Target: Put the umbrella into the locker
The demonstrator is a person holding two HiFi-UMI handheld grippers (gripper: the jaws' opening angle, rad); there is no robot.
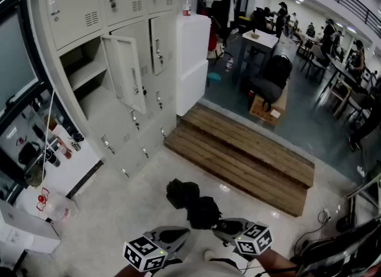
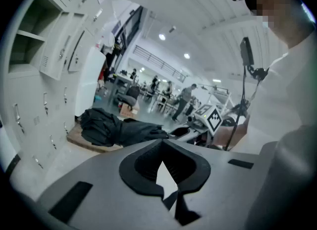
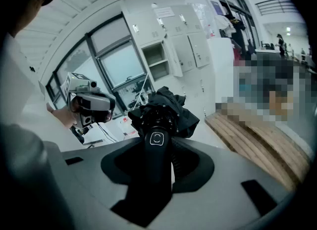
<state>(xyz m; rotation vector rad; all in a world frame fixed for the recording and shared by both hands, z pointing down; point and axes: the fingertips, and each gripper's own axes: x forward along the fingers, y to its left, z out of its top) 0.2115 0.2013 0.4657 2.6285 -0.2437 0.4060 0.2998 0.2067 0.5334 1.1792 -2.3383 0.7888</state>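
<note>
Open-plan hall with pale glossy floor [image 1: 113, 210]. Along the left, tall bank of white metal lockers [image 1: 71, 8], one locker door [image 1: 126, 73] swung open on a shelved compartment. Beside the lockers, low two-step platform of brown wooden planks [image 1: 250, 156]. Nearer the person, well apart from the lockers, folded black fabric umbrella [image 1: 193, 201], loosely bunched, carried out in front. Right gripper [image 3: 159, 167] clamped wide around the umbrella's smooth black handle [image 3: 156, 140]. Left gripper [image 2: 165, 174] close by, jaws narrowly apart, nothing between.
</note>
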